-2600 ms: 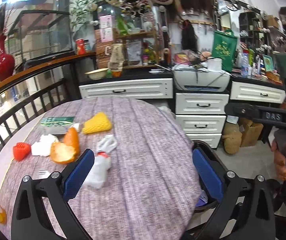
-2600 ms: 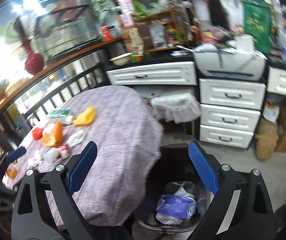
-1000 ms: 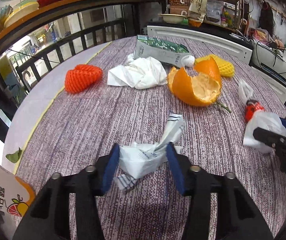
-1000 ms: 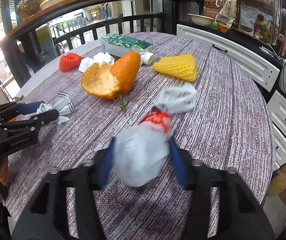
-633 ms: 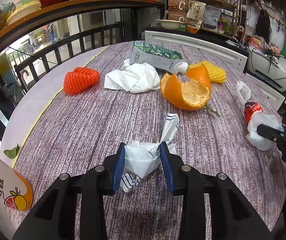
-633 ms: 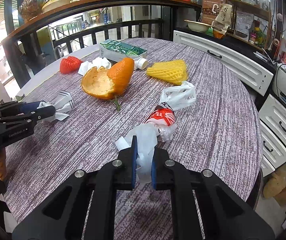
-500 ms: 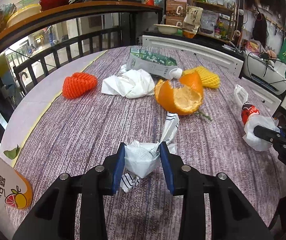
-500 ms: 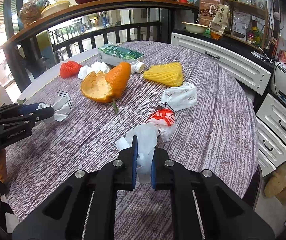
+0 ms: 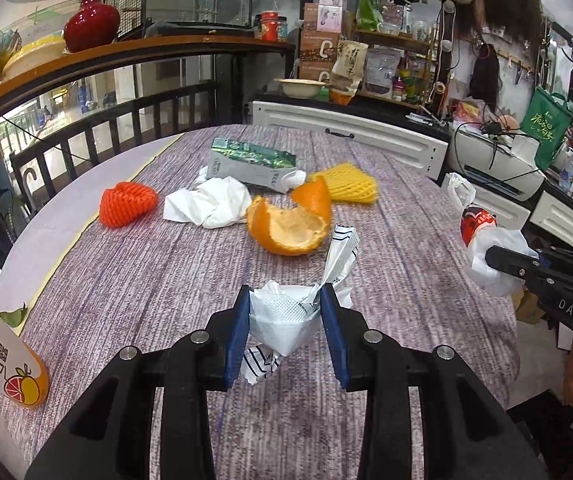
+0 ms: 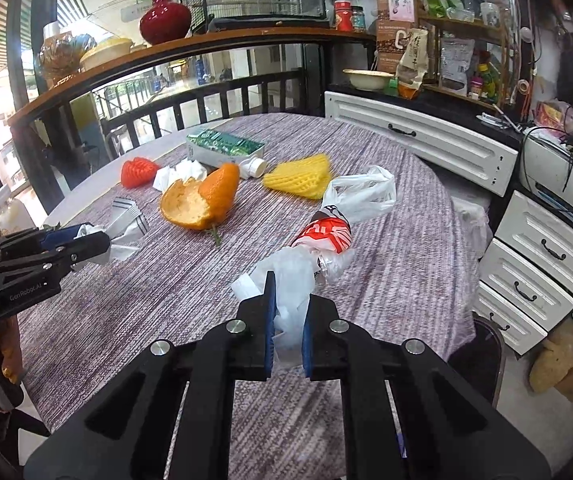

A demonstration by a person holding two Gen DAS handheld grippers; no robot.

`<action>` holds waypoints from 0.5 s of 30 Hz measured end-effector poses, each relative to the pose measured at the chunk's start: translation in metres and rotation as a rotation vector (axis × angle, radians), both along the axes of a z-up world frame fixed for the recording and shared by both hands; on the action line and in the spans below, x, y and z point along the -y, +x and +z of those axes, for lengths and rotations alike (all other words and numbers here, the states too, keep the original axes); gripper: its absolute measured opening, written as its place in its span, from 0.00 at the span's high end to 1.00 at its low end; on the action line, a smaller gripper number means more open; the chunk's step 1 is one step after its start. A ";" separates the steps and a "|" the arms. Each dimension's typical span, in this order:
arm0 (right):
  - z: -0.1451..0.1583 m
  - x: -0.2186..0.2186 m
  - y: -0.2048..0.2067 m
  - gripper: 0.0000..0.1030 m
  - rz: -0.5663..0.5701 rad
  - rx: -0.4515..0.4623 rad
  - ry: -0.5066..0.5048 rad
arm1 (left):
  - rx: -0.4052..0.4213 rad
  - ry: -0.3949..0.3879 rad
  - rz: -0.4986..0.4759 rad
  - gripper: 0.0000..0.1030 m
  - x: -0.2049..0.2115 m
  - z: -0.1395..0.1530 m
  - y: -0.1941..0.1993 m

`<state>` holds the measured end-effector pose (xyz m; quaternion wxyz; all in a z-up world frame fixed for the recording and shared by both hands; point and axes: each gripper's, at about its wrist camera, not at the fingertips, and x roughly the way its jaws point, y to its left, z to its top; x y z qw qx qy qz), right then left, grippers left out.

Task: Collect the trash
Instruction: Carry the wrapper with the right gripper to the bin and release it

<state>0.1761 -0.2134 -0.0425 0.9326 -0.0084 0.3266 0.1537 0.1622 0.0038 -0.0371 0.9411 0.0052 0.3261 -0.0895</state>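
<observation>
My left gripper (image 9: 285, 312) is shut on a crumpled white wrapper with dark stripes (image 9: 286, 322) and holds it just above the purple tablecloth (image 9: 146, 264). My right gripper (image 10: 287, 322) is shut on a white plastic bag with a red print (image 10: 318, 240), lifted off the cloth. Each gripper shows in the other view: the right one (image 9: 494, 258) at the right edge, the left one (image 10: 98, 242) at the left. Still lying on the table are an orange peel (image 9: 290, 228), a white tissue (image 9: 210, 204), a green carton (image 9: 250, 162), a yellow foam net (image 9: 346, 188) and a red foam net (image 9: 126, 204).
A juice bottle (image 9: 2, 364) lies at the near left table edge. White drawers (image 10: 542, 256) and a printer (image 10: 566, 176) stand to the right. A black railing (image 10: 206, 108) runs behind the table. A dark bin rim (image 10: 482, 356) shows beside the table at lower right.
Both grippers closed on their trash about a second ago and have since lifted it off the table and drawn it back a little.
</observation>
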 end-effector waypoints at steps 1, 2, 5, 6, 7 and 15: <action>0.002 0.004 -0.001 0.90 -0.011 0.007 0.001 | 0.005 -0.003 -0.008 0.66 0.002 0.001 -0.001; 0.003 0.009 -0.003 0.90 -0.019 0.011 -0.001 | 0.008 -0.007 -0.017 0.66 0.005 0.002 -0.003; 0.004 0.030 -0.002 0.90 -0.067 0.010 0.003 | 0.011 -0.024 -0.040 0.66 0.011 0.004 -0.007; 0.003 0.038 -0.001 0.90 -0.082 0.001 0.012 | 0.013 -0.030 -0.047 0.66 0.013 0.005 -0.008; 0.003 0.047 0.001 0.90 -0.098 -0.009 0.025 | 0.016 -0.031 -0.053 0.66 0.014 0.005 -0.010; -0.001 0.111 0.007 0.90 -0.247 -0.012 0.010 | 0.016 -0.037 -0.097 0.66 0.029 0.003 -0.017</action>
